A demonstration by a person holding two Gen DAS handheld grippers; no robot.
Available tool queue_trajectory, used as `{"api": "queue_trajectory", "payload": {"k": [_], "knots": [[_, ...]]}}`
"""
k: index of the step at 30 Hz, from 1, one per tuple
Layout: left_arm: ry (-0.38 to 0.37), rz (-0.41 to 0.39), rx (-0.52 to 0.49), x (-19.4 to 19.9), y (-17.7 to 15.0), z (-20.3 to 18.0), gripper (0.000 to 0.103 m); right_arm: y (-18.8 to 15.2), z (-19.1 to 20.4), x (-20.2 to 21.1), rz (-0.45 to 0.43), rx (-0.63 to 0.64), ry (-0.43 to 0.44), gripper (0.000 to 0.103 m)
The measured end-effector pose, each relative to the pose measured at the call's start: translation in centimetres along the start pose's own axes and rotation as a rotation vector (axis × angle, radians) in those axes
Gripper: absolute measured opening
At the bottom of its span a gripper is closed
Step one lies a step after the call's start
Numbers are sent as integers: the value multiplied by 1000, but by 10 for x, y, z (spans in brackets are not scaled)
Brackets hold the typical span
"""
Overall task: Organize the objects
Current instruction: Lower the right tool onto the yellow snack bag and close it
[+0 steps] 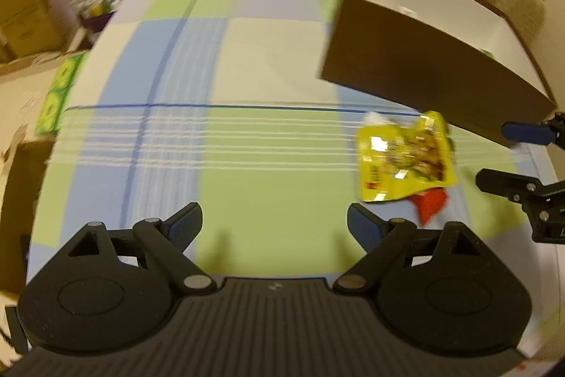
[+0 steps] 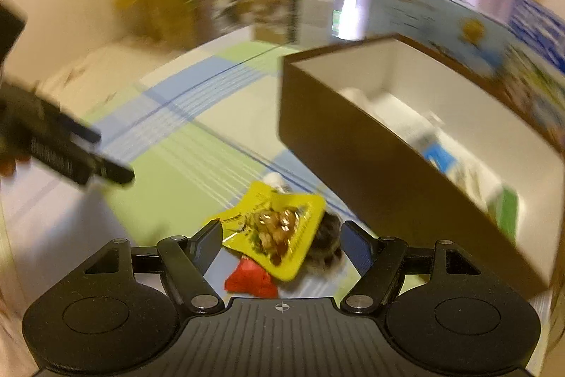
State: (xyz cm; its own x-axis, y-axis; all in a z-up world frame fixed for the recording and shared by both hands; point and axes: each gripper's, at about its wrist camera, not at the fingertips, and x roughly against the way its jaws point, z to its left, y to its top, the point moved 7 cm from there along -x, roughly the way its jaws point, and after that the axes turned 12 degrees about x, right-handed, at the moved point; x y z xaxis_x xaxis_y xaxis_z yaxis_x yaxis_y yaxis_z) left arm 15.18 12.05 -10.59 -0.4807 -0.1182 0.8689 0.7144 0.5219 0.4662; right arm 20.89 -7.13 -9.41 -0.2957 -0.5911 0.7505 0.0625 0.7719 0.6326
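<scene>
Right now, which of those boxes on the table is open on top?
The brown box with the white inside, nearest the yellow packet. The printed cartons behind it stand closed.

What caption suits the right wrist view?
Open right gripper nears a yellow snack packet beside the brown box.

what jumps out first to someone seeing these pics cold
The shiny yellow snack pouch grabs the eye, lying on the checked green and blue tablecloth with a small red packet at its near edge. The open right gripper hovers over it. Just right stands the brown open-topped cardboard box with white walls.
</scene>
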Motion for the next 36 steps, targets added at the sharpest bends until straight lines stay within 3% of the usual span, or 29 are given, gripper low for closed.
{"api": "queue_trajectory", "payload": {"k": [4, 10, 22, 25, 28, 33, 36], "knots": [[44, -2, 62, 0, 4, 28, 87, 7, 13, -25, 13, 196, 49, 72], [90, 11, 127, -6, 5, 56, 87, 1, 30, -58, 59, 477, 97, 83], [116, 56, 162, -28, 6, 65, 87, -12, 35, -103, 152, 712, 162, 80], [115, 62, 160, -31, 7, 62, 87, -11, 34, -105, 148, 698, 195, 67], [112, 67, 156, -34, 7, 60, 87, -6, 32, -104, 145, 634, 207, 63], [101, 69, 139, -35, 8, 52, 87, 5, 24, -97, 114, 441, 195, 49], [90, 68, 127, -34, 9, 46, 87, 5, 22, -91, 114, 339, 166, 51]]}}
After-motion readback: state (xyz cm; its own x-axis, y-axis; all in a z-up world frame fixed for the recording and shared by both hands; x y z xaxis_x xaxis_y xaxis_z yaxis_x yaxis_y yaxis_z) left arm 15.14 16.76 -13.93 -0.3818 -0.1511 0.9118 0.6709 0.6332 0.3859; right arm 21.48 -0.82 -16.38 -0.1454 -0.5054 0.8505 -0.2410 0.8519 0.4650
